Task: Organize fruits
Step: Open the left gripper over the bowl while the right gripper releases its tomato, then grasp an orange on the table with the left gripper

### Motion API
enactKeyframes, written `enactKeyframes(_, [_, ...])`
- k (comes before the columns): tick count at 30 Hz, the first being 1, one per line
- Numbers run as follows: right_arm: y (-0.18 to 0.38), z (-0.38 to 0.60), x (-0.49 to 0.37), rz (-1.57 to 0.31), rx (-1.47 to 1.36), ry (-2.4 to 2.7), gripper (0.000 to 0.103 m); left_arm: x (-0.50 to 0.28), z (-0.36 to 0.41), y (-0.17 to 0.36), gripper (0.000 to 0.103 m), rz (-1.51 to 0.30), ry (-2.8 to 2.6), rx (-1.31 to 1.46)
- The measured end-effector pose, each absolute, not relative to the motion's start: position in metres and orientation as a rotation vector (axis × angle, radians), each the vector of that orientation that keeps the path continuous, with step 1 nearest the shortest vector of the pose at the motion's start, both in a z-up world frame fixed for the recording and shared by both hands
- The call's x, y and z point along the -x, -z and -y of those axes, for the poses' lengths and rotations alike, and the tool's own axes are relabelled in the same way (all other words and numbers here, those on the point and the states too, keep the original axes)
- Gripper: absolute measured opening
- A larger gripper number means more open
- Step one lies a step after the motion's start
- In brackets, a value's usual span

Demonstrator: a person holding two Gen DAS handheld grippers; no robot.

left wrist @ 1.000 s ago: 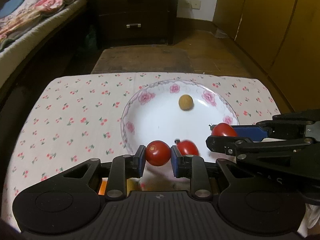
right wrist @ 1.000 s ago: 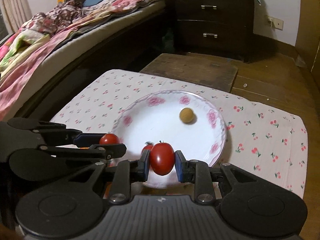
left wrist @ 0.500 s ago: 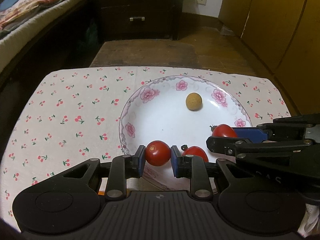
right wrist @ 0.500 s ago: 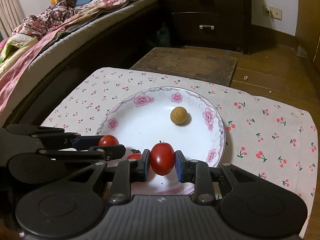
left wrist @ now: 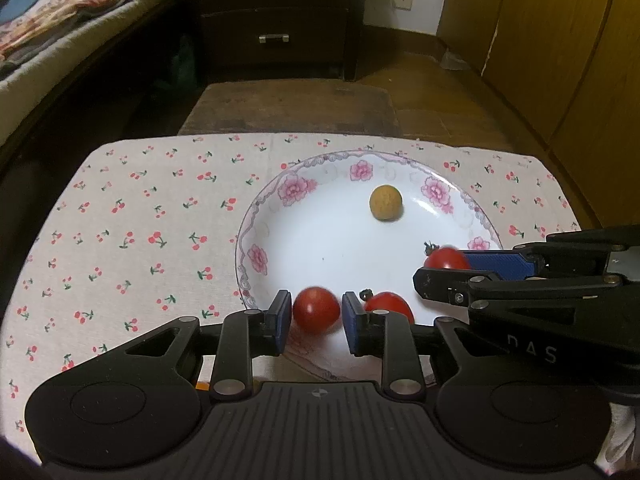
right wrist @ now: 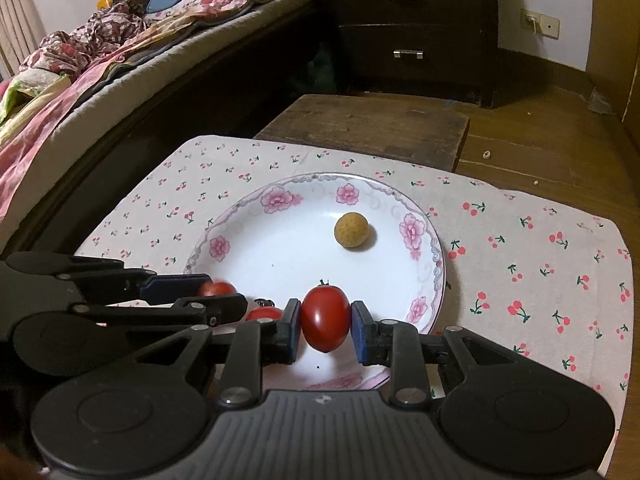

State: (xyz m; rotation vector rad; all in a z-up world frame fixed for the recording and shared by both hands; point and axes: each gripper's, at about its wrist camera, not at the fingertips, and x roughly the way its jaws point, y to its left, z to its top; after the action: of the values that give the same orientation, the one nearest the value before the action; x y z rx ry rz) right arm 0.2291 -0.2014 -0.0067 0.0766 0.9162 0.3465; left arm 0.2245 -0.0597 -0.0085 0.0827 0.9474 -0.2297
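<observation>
Two cherry tomatoes over the plate's near edge

The left gripper [left wrist: 311, 316] is opening around its tomato [left wrist: 316, 310]; the right gripper [right wrist: 325, 322] clamps its tomato [right wrist: 326, 318]. The plate [left wrist: 312, 248] is hard; the smooth, soft skins probably need gentle side pressure.

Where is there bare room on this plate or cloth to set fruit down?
Free: the plate's middle, between yellow fruit and left rim; cherry cloth left of it. Crowded: near rim, with three tomatoes, the right tool, and the left tool, jaws opening.

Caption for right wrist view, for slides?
Right gripper clamps a cherry tomato in its fingers over a floral plate holding a tan round fruit.
</observation>
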Motion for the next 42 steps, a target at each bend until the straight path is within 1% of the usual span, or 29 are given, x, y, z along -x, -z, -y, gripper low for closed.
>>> enactKeyframes(14, [-0.009, 0.207, -0.221, -0.872, -0.103, -0.349, 0.028, -0.220, 0.056, -0.007, 0.040, -0.916, 0.236, -0.053])
enactKeyframes(25, [-0.023, 0.197, -0.195, -0.857, -0.100, -0.379, 0.028, -0.196, 0.040, -0.022, 0.043, -0.899, 0.229, -0.053])
enactKeyframes(36, [-0.024, 0.183, -0.165, -0.879, -0.099, -0.415, 0.028, -0.164, 0.012, -0.023, 0.043, -0.939, 0.206, -0.011])
enactKeyframes(42, [-0.024, 0.180, -0.154, -0.884, -0.108, -0.429, 0.028, -0.151, 0.008, -0.013, 0.043, -0.975, 0.219, -0.011])
